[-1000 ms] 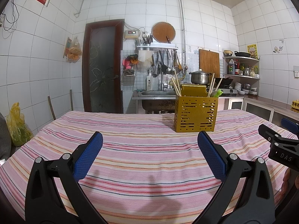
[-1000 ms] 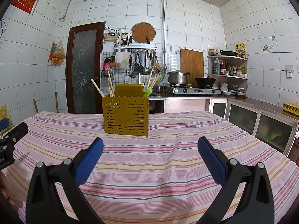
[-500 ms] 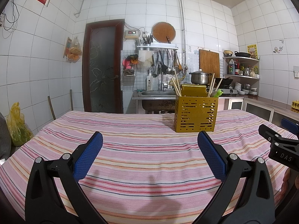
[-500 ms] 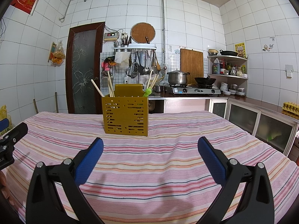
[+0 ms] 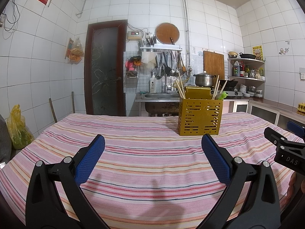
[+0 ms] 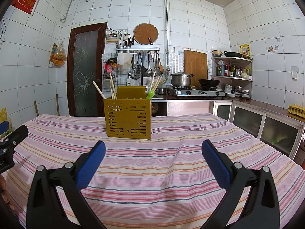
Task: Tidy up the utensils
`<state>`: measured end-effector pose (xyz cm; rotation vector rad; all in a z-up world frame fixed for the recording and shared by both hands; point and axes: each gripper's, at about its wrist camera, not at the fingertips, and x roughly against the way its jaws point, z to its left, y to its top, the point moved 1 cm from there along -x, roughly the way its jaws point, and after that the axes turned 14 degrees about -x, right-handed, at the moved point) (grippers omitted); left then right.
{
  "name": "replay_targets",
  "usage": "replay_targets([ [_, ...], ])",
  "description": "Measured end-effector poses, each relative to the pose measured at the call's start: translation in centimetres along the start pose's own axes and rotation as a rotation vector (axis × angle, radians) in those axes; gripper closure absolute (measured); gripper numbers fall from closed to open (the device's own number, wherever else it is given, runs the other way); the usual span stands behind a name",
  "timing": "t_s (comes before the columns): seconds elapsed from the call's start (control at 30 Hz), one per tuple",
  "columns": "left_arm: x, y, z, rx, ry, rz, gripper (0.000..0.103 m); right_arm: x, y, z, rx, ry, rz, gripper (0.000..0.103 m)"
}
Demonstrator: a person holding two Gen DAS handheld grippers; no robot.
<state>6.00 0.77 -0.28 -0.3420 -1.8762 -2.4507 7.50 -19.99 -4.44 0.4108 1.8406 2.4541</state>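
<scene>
Two grippers hang low over a worktop (image 5: 144, 148) covered in a pink striped cloth, each with nothing between its fingers. The left gripper (image 5: 152, 158) has its blue-padded fingers (image 5: 89, 160) spread wide apart, and the right gripper (image 6: 153, 162) shows the same wide spread, blue pads (image 6: 91, 164) on either side of bare cloth. A yellow perforated utensil holder (image 5: 200, 118) stands upright on the cloth well ahead of both — to the right of centre in the left wrist view, a little left of centre in the right wrist view. Wooden chopsticks (image 6: 112, 89) lean out of its left side, more chopsticks and a green-handled utensil (image 6: 150, 94) poke up on its right. Each gripper shows at the edge of the other's view, the two side by side and apart. Behind the worktop stand a sink (image 5: 160, 95), a steel pot (image 6: 181, 79) on a gas stove and a dark wok (image 6: 208, 82).
</scene>
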Motion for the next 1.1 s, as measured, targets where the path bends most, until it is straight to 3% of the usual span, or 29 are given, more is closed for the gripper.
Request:
replay_targets([
  [1.1, 0.3, 0.32, -0.09, 0.01, 0.008, 0.001, 0.005, 0.21, 0.09, -0.53, -0.009, -0.01, -0.002, 0.004],
])
